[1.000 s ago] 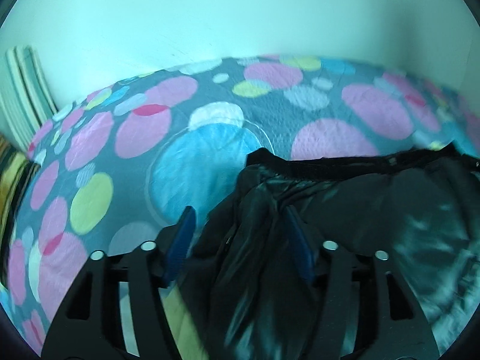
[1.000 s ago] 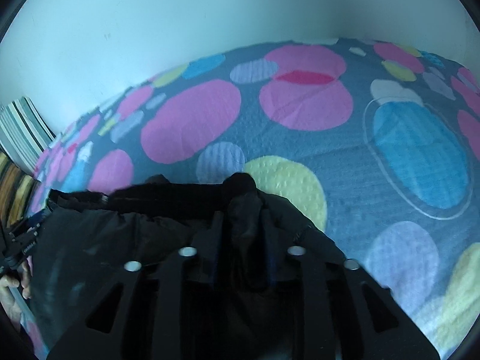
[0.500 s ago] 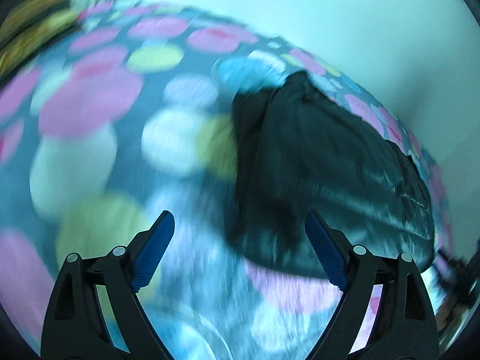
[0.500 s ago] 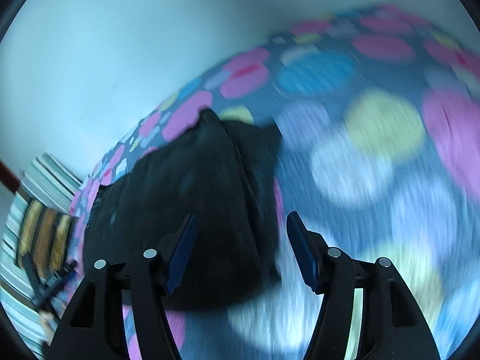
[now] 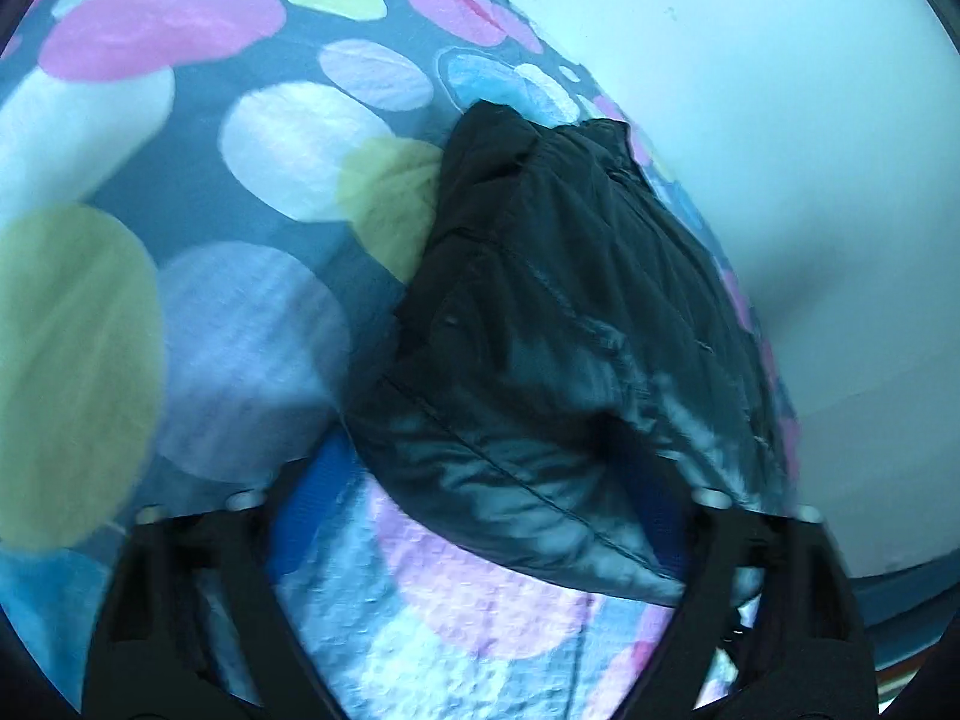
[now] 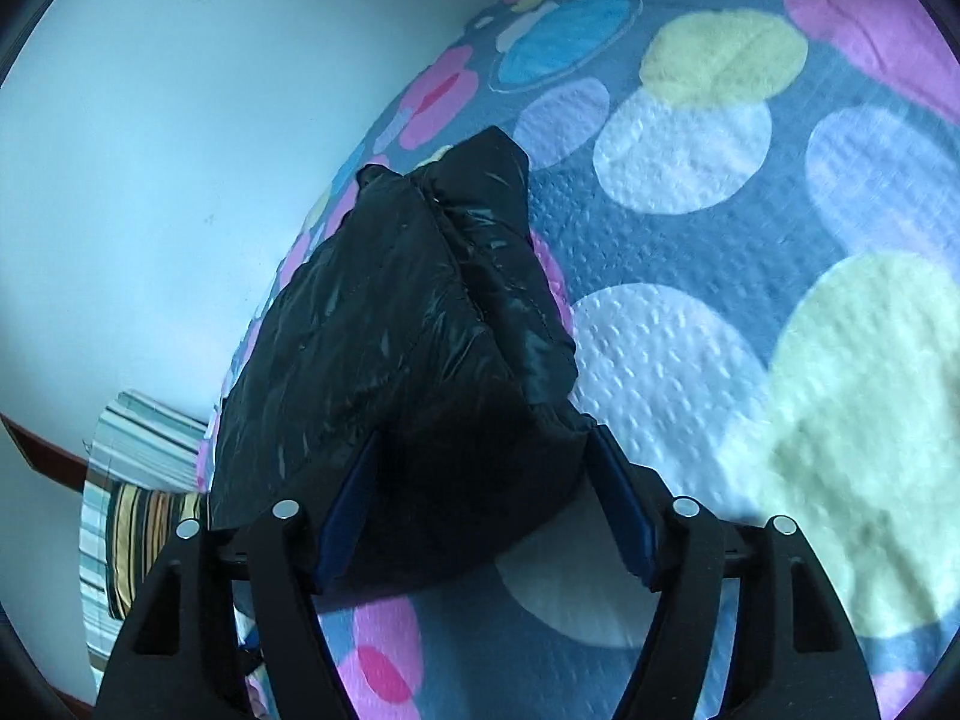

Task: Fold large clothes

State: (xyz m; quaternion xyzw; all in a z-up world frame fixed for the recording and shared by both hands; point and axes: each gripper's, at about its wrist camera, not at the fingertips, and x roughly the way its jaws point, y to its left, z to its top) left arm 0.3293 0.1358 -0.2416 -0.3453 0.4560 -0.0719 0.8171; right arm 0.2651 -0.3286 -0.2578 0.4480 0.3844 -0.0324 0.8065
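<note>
A black puffy jacket (image 5: 540, 312) (image 6: 390, 348) lies folded into a thick bundle on the dotted bedspread (image 5: 252, 312) (image 6: 690, 372). My left gripper (image 5: 486, 462) straddles its near end. The jaws are closing, with the jacket's corner between the blue pads (image 5: 318, 492), and no firm squeeze shows. From the other end, my right gripper (image 6: 486, 435) also straddles the bundle. Its jaws are opening, and the dark fabric fills most of the gap between its blue pads (image 6: 618, 498). The fabric hides part of the left gripper's right-hand pad.
A pale wall (image 5: 780, 120) (image 6: 150, 120) runs along the far side of the bed, close behind the jacket. Striped pillows or folded bedding (image 6: 138, 480) lie at the bed's end. The bedspread stretches wide beside the jacket.
Both grippers let go of the jacket's far edge, pulled back and rolled, and now each straddles one end of the bundle. The left jaws spread wide, then narrowed; the right jaws widened.
</note>
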